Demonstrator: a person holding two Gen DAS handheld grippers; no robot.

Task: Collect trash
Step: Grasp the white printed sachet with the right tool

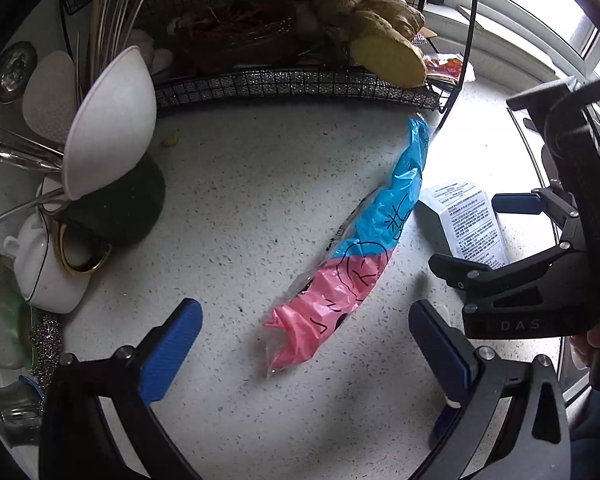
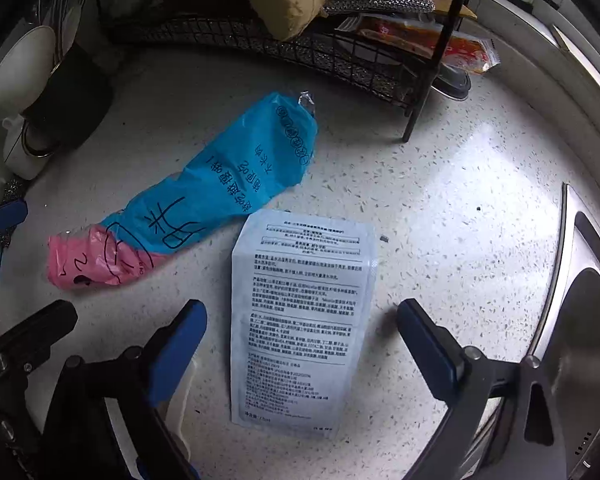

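On the speckled table (image 2: 440, 184), the blue and pink wrapper (image 1: 364, 240) lies crumpled in front of the black wire rack (image 1: 300, 84), its blue end almost at the rack's foot; just beside the wrapper, on the side away from the white spoons (image 1: 108, 120), a white printed pouch (image 2: 300, 320) lies flat. The left tongs (image 1: 304, 340) hang spread over the pink end, touching nothing; the right tongs (image 2: 302, 344) stand wide on both sides of the pouch, pads not pressing it.
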